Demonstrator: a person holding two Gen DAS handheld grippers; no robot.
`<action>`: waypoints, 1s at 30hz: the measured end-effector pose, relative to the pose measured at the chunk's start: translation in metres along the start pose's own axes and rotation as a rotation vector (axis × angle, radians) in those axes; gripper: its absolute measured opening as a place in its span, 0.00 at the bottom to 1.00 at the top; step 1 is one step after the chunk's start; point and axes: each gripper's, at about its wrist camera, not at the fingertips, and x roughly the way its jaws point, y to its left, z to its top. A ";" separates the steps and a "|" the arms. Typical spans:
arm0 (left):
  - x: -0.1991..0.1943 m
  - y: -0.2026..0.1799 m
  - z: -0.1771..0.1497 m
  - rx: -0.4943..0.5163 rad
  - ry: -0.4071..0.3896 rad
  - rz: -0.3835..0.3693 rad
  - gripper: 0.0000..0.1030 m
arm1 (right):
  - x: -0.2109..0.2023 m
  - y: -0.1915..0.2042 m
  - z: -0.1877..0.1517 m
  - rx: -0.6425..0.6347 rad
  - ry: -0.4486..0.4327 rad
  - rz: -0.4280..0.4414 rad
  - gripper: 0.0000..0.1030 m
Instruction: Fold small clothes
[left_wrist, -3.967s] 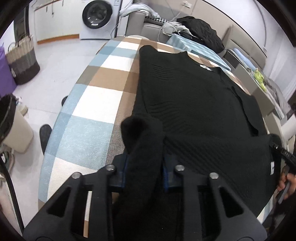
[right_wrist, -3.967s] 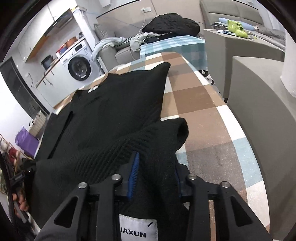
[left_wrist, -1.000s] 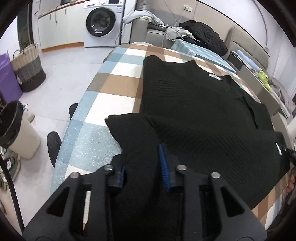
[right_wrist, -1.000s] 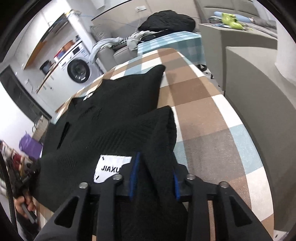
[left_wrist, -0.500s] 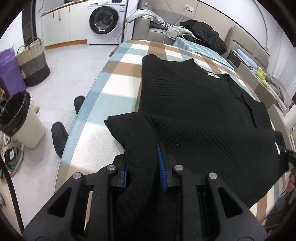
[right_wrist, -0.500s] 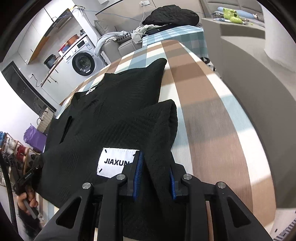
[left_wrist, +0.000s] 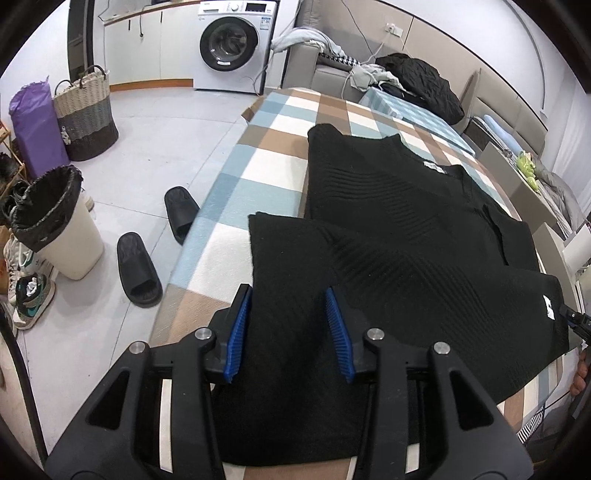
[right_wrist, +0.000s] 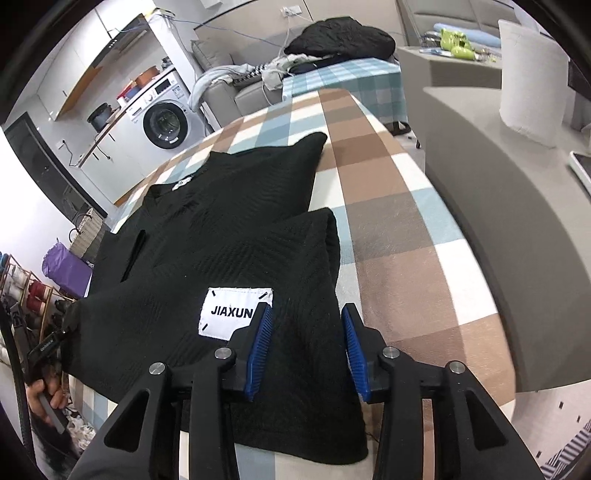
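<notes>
Both grippers just let go: left gripper (left_wrist: 288, 328) and right gripper (right_wrist: 306, 347) jaws have been opening, sweater (left_wrist: 406, 236) lying slack between them on the table (left_wrist: 258, 173).

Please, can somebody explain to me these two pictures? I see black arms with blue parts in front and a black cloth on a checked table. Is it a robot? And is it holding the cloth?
It is not a robot. A person holds one hand tool in each hand, and each tool carries a wide-angle camera that looks forward along its two fingers. So one picture is from the left claw and the other from the right claw. The blue strips are the gripping pads.

On the checked tablecloth lies a black knitted sweater with its lower part folded up, so its white JIAXUN label shows. Both claws have just been opening: folded fabric lies between the pads, but they no longer pinch it. At the edge of the right picture you see the person's other hand.
</notes>
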 end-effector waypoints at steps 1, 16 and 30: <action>-0.003 0.001 -0.001 0.000 -0.006 0.001 0.36 | -0.002 0.000 -0.001 0.000 -0.003 0.001 0.39; -0.027 -0.006 0.035 0.013 -0.145 -0.007 0.03 | -0.029 0.020 0.026 -0.085 -0.208 -0.019 0.04; 0.057 -0.001 0.076 -0.032 -0.027 0.026 0.04 | 0.042 -0.003 0.067 0.019 -0.123 -0.074 0.03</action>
